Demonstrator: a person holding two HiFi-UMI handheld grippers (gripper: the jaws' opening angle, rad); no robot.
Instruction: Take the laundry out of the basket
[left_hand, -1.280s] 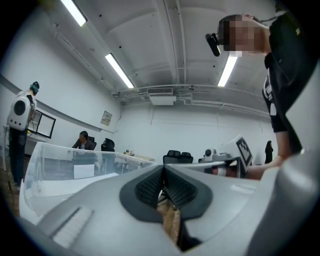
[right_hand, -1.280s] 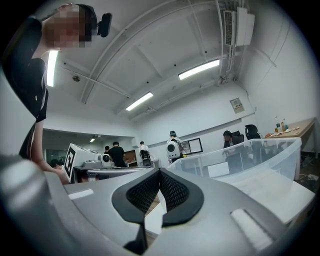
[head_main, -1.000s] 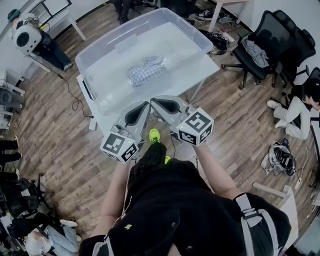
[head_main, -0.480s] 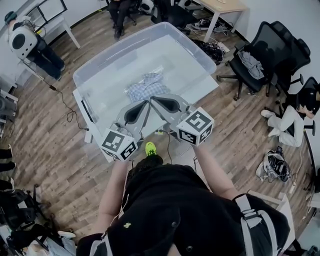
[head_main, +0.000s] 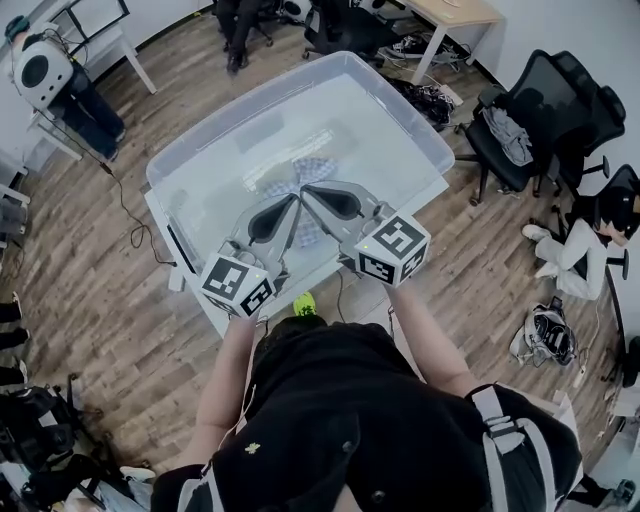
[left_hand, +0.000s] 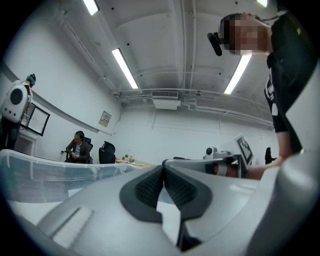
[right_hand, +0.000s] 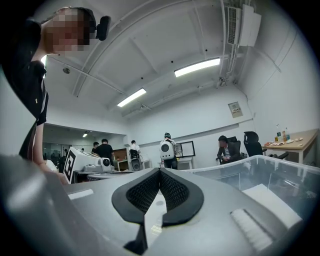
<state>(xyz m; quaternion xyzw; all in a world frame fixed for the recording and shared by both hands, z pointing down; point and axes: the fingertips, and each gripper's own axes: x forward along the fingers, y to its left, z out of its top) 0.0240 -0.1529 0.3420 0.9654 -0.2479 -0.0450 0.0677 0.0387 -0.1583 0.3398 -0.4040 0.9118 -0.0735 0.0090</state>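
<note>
Grippers: left gripper (left_hand: 163, 169) and right gripper (right_hand: 160, 171) clenched, empty.
Laundry: checked shirt (head_main: 300, 167) lies in basket (head_main: 247, 110).
Progress: nothing removed yet.

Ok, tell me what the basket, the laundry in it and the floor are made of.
Basket: clear, smooth plastic, apparently; see-through walls. Laundry: soft woven fabric, probably; checked and crumpled. Floor: wood or wood-look planks, matte; visible board seams.
</note>
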